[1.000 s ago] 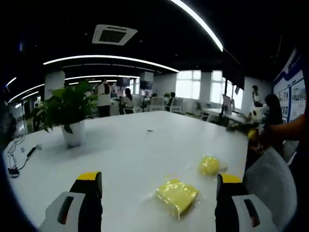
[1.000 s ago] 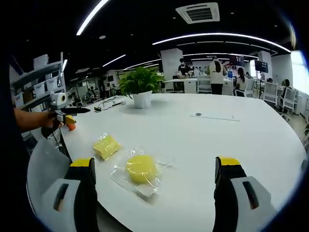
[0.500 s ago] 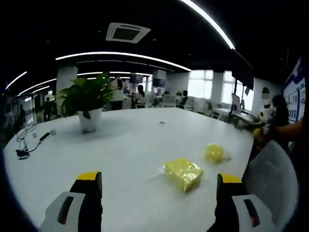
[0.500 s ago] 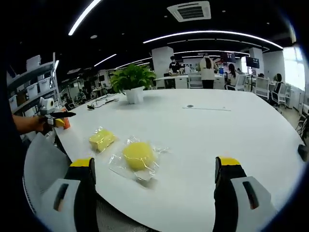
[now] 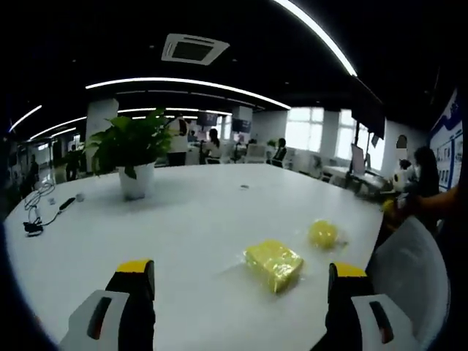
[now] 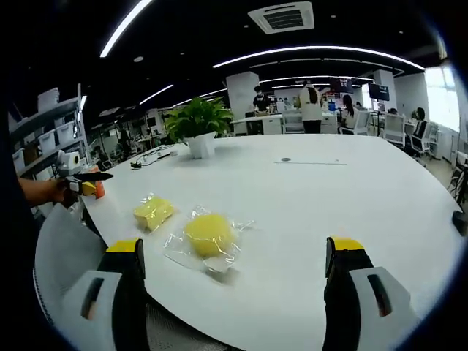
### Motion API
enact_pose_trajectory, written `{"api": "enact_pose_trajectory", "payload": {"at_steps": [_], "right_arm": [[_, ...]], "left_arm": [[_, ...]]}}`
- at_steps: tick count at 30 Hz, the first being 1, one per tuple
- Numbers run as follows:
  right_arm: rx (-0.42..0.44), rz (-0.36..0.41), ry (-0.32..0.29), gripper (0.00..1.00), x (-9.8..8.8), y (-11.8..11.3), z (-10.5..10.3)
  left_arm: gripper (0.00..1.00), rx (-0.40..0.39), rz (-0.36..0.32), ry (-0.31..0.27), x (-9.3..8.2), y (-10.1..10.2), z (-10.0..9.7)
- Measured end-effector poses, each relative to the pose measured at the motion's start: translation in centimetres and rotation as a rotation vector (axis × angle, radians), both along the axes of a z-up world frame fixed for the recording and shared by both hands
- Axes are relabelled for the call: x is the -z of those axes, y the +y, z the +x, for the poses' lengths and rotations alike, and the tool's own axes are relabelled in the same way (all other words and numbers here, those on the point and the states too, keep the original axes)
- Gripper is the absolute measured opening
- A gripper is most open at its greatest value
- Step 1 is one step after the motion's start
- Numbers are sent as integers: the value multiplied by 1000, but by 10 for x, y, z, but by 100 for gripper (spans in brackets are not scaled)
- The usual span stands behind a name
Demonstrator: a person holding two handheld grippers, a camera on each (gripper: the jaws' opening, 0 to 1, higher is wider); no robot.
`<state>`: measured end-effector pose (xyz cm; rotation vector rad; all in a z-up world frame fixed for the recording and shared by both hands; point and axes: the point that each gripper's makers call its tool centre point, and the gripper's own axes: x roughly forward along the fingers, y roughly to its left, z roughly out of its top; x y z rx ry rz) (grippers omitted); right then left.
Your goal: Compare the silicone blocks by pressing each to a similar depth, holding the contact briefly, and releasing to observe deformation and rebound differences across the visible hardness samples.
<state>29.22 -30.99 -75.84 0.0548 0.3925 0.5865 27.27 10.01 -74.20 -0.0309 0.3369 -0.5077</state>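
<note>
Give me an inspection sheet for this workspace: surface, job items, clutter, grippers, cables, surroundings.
Surface: white table, large and mostly bare.
Job's things: two yellow blocks in clear wrap near the table edge, a round block and a square block, lying apart; neither is touched.
Clutter: potted plant farther back on the table; a flat strip with a small dark spot beside it.
Grippers: left gripper open, above the table with the square block ahead of it; right gripper open, with the round block ahead between its jaws.
Cables: dark cable with a small device at the far table edge.
Surroundings: open office, ceiling light strips, ceiling vent, shelves, people in the background, a chair back at the table edge.
</note>
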Motion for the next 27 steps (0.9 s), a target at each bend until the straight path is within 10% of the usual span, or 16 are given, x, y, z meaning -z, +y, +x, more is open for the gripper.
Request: {"api": "enact_pose_trajectory", "payload": {"at_steps": [27], "right_arm": [[-16, 19, 8, 96, -3, 8, 2]], "left_arm": [[100, -27, 8, 5, -1, 5, -1]]}}
